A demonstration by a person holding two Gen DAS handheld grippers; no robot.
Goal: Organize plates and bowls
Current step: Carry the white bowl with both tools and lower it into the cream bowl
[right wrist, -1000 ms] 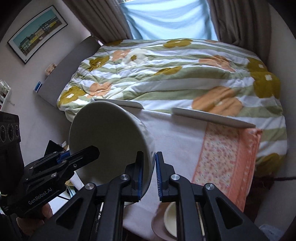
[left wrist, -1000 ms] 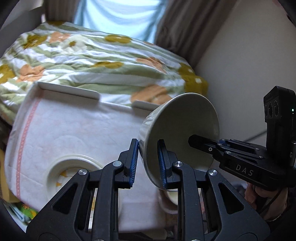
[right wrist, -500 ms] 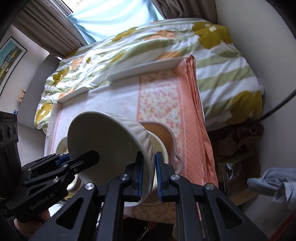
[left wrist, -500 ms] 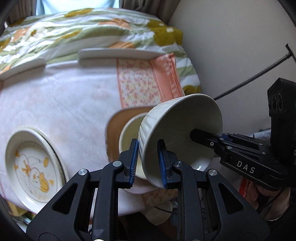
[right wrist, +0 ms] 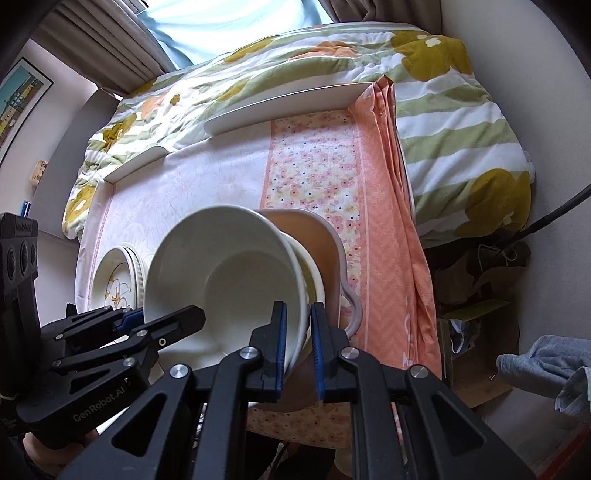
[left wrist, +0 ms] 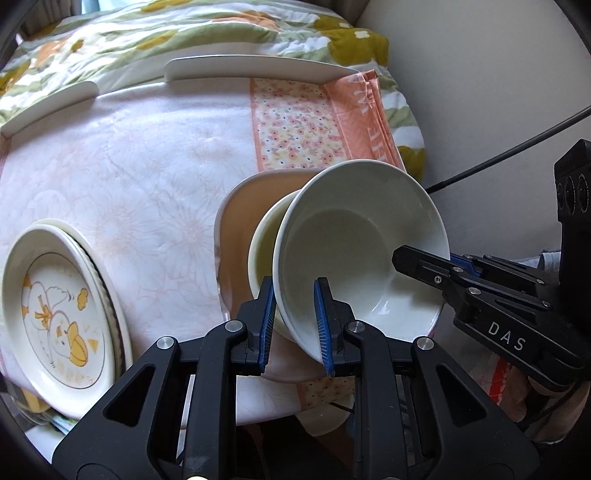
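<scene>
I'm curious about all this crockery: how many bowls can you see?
2: a white bowl gripped by both grippers, and a cream bowl under it in the tan dish. More may be hidden.

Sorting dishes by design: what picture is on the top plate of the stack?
The top plate is cream with yellow-orange duck drawings, seen best in the left wrist view.

In my left wrist view, the bowl [left wrist: 362, 251] I hold sits right of centre, tilted, with a smaller bowl [left wrist: 264, 251] just behind it to the left. Both are over a tray [left wrist: 236, 221] on the counter [left wrist: 129, 166]. A stack of plates [left wrist: 59, 314] lies at lower left, well apart from the tray. The bed [left wrist: 184, 33] runs across the top, behind the counter.
</scene>
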